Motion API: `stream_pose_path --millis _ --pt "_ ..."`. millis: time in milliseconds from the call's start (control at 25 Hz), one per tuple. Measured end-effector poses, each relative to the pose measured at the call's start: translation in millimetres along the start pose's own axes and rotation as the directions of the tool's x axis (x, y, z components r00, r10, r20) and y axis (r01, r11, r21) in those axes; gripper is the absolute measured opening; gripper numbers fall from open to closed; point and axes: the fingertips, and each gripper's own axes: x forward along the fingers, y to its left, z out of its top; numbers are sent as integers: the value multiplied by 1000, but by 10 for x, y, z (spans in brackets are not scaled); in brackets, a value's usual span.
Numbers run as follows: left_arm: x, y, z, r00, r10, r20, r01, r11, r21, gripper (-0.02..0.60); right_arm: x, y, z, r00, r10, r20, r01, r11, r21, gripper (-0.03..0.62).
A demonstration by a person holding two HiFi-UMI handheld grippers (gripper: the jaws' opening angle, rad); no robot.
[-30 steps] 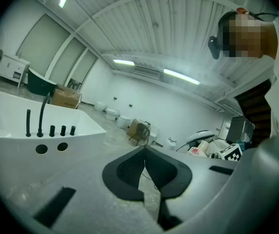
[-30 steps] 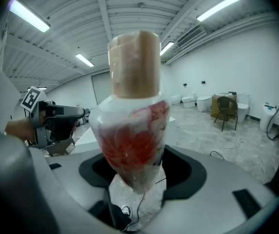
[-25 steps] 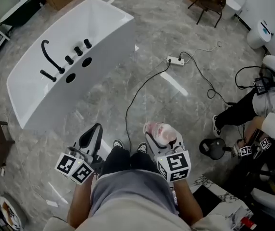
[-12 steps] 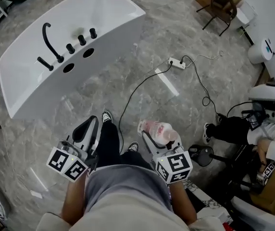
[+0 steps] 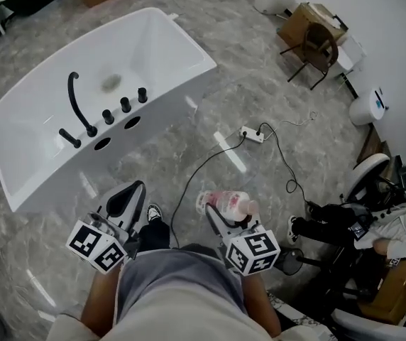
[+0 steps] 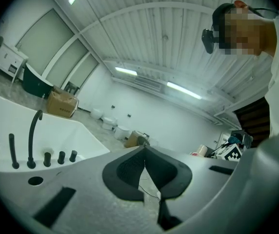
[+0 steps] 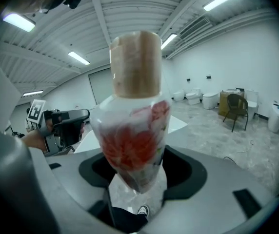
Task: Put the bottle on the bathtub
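Observation:
My right gripper (image 5: 217,210) is shut on a clear bottle (image 5: 230,203) with a red flower label and a tan cap. In the right gripper view the bottle (image 7: 133,130) stands upright between the jaws and fills the middle. My left gripper (image 5: 126,199) is held low at the left, shut with nothing in it; in the left gripper view its black pads (image 6: 129,172) touch. The white bathtub (image 5: 25,144) lies ahead and to the left, with a black faucet (image 5: 79,105) and knobs on its near rim.
A white power strip (image 5: 252,134) and its black cable (image 5: 196,172) lie on the grey marble floor ahead. A chair (image 5: 316,52) and boxes stand at the back right. A seated person (image 5: 394,233) with gear is at the right.
The view has shifted forward; the bathtub now sits lower and nearer in the frame. Both grippers keep their pose, the right one still holding the bottle.

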Motion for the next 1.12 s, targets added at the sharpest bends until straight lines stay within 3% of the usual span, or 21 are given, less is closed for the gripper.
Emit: stream_pose_path --millis 200,640,1120 --pt "56 257 234 999 -46 -15 46 999 -2 8 352 154 309 1000 8 13 -8 1000 5 268" --pt "91 766 445 1000 1 20 0 999 -45 8 953 290 668 999 42 0 -42 998 -55 268" --pt "911 1205 739 999 47 22 -46 998 -39 8 1842 -349 1125 996 92 8 -92 995 -46 268"
